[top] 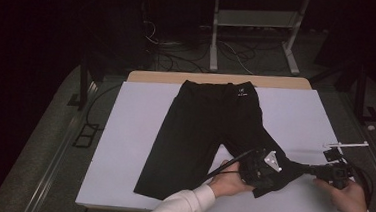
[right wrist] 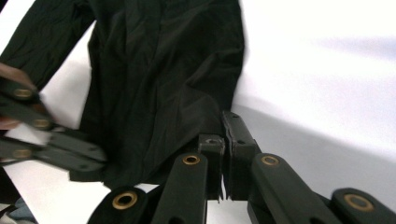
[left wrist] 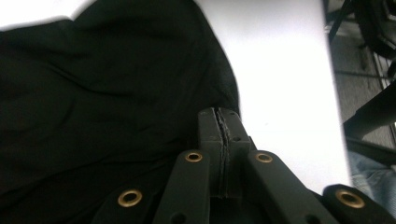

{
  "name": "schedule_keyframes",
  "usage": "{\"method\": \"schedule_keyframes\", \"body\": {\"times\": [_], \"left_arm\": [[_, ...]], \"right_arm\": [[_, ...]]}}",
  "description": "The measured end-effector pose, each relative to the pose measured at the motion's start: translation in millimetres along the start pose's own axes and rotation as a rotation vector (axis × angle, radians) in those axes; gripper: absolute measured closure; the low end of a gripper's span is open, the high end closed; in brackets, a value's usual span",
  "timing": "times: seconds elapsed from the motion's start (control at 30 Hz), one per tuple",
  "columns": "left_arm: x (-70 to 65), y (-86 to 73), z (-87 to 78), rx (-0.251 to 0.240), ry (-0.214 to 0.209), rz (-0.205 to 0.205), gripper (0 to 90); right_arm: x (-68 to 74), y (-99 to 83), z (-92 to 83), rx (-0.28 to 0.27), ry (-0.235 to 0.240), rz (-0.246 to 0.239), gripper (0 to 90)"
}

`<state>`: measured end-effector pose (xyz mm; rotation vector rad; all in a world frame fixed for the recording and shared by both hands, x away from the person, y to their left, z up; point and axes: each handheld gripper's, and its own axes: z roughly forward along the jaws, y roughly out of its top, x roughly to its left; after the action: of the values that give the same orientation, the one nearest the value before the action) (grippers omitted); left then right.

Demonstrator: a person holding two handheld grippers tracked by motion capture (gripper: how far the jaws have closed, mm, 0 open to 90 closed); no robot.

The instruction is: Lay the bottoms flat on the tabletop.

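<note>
A pair of black trousers (top: 204,127) lies flat on the white table (top: 124,131), waistband at the far side and legs toward me. The right-hand leg is pulled out sideways toward the table's right edge. My left gripper (top: 279,175) sits at that leg's hem, jaws pressed together (left wrist: 223,116) at the cloth's edge (left wrist: 102,93). My right gripper (top: 313,170) grips the hem's far corner, which is drawn out into a point. In the right gripper view its jaws (right wrist: 224,128) are closed on the dark cloth (right wrist: 163,84), and the left gripper (right wrist: 88,170) shows at the left.
A small black and white bracket (top: 343,147) stands near the table's right edge beside my right hand. The table's wooden far edge (top: 218,79) borders a dark floor with cables and a metal frame (top: 254,20). Bare white tabletop lies left of the trousers.
</note>
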<state>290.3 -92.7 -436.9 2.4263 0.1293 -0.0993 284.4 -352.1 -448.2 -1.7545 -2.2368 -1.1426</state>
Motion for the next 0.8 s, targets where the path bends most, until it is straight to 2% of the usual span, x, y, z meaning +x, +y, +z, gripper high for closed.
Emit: {"method": "schedule_keyframes", "body": {"times": [0.2,0.3,0.4,0.47,0.6,0.7,0.8], "left_arm": [[-0.2,-0.4,-29.6,-0.062,0.018,-0.012,88.7],[2.2,-9.8,-42.0,-0.081,0.026,-0.046,88.6],[3.1,-23.8,-47.8,-0.085,0.027,-0.080,88.6],[1.3,-33.3,-50.6,-0.077,0.023,-0.086,88.6],[-3.9,-47.2,-56.3,-0.074,0.000,-0.084,88.6],[-7.9,-54.6,-63.1,-0.100,-0.024,-0.088,88.6],[-12.3,-57.6,-68.4,-0.112,-0.039,-0.076,88.6]], "right_arm": [[-3.5,-0.7,-1.4,-0.007,-0.002,0.016,84.0],[-2.4,-1.0,-2.4,-0.006,0.004,0.010,84.0],[0.0,-1.8,-2.7,0.004,0.022,-0.007,87.2],[4.7,-2.7,-3.3,0.014,0.042,-0.037,88.1],[23.3,-3.0,-4.8,0.030,0.115,-0.144,88.3],[32.3,-5.4,-4.9,0.051,0.146,-0.183,88.3],[36.9,-9.1,-7.9,0.067,0.152,-0.203,88.3]]}}
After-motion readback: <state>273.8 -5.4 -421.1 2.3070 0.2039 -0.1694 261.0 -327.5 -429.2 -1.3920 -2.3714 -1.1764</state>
